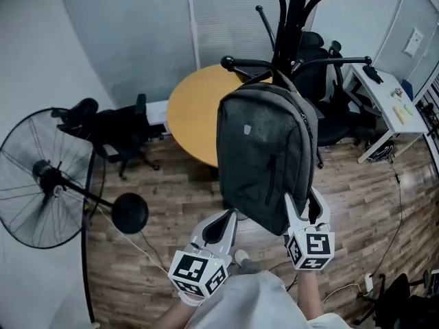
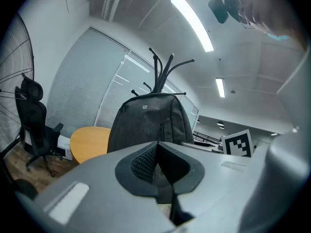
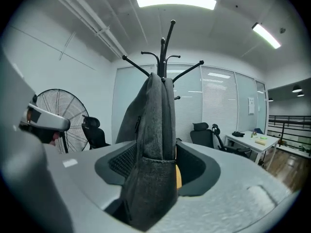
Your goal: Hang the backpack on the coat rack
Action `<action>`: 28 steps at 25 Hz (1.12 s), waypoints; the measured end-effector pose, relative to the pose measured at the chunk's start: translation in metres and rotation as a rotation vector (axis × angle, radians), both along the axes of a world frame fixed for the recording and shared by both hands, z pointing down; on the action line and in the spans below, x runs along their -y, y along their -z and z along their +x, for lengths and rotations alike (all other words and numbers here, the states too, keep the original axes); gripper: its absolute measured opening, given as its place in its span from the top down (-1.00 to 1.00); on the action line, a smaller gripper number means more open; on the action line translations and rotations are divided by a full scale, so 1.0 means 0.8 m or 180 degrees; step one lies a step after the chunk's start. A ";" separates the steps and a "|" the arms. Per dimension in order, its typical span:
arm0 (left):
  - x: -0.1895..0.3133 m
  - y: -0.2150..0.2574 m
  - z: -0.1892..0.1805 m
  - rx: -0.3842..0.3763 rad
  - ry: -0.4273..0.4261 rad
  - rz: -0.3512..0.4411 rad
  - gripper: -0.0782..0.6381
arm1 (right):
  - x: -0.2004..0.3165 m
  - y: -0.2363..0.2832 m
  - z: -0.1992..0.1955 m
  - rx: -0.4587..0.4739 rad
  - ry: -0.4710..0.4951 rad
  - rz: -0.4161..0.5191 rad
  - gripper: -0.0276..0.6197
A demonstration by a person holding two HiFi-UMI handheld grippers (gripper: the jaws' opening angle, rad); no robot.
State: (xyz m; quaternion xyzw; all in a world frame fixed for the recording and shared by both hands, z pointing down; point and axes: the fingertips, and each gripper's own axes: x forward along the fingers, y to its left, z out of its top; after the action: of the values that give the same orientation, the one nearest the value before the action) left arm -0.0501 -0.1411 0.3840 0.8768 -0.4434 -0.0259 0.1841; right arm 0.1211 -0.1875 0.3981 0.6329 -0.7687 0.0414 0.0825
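The backpack [image 1: 264, 156] hangs upright against the coat rack [image 1: 296, 19], its top up among the rack's lower arms and its bottom clear of the wooden floor [image 1: 178, 204], in front of the round yellow worktop [image 1: 192, 115]. We cannot make out the carry loop or exactly which arm bears it, but the bag looks to carry its own weight there.

Our right gripper [image 1: 302, 208] sits at the bag's near right bottom corner. In the right gripper view its fingers [image 3: 121, 161] stand wide apart with the bag's grey side edge between them. A gap shows on the right side, so we judge they are not pressing. Our left gripper [image 1: 225, 219] hovers just beside the near left bottom corner, apart from the cloth, its fingers together on nothing.

We judge the bag soft and limp. The woven cloth folds where pinched, and the body would sag and swing from whatever point holds it. It looks lightly filled, so moderate in weight, not fragile, and rough enough not to slip. For any re-seating we would take the top loop or a shoulder strap, with the other hand steadying a bottom corner. Pinching the flat panel would only gather cloth. Drawing back straight along the seam should avoid dragging it off the hook.
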 end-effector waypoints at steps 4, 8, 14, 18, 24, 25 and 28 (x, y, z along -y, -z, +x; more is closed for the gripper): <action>0.001 0.003 -0.001 0.0001 0.0010 0.0016 0.73 | -0.009 0.018 -0.002 -0.0029 0.0008 0.0080 0.16; 0.000 0.002 0.000 -0.0014 0.0021 0.0016 0.73 | -0.020 0.037 -0.005 -0.0171 0.0061 0.0167 0.16; 0.000 0.006 -0.015 -0.0012 0.0134 0.0055 0.73 | -0.034 0.074 -0.027 -0.0166 0.0263 0.0395 0.16; 0.001 0.010 -0.028 -0.0010 0.0228 0.0085 0.73 | -0.037 0.082 -0.046 -0.0193 0.0414 0.0409 0.16; 0.003 0.015 -0.046 0.0114 0.0394 0.0147 0.73 | -0.039 0.088 -0.083 -0.0165 0.0693 0.0457 0.22; 0.002 0.015 -0.049 0.0144 0.0419 0.0167 0.73 | -0.039 0.086 -0.087 -0.0159 0.0725 0.0449 0.24; 0.000 0.017 -0.059 0.0202 0.0504 0.0222 0.73 | -0.033 0.081 -0.102 -0.0148 0.0823 0.0427 0.37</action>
State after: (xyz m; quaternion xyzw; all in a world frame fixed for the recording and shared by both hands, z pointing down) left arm -0.0975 -0.1414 0.3706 0.8453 -0.5158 -0.0280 0.1367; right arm 0.0395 -0.1609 0.3331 0.5336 -0.8427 -0.0357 0.0624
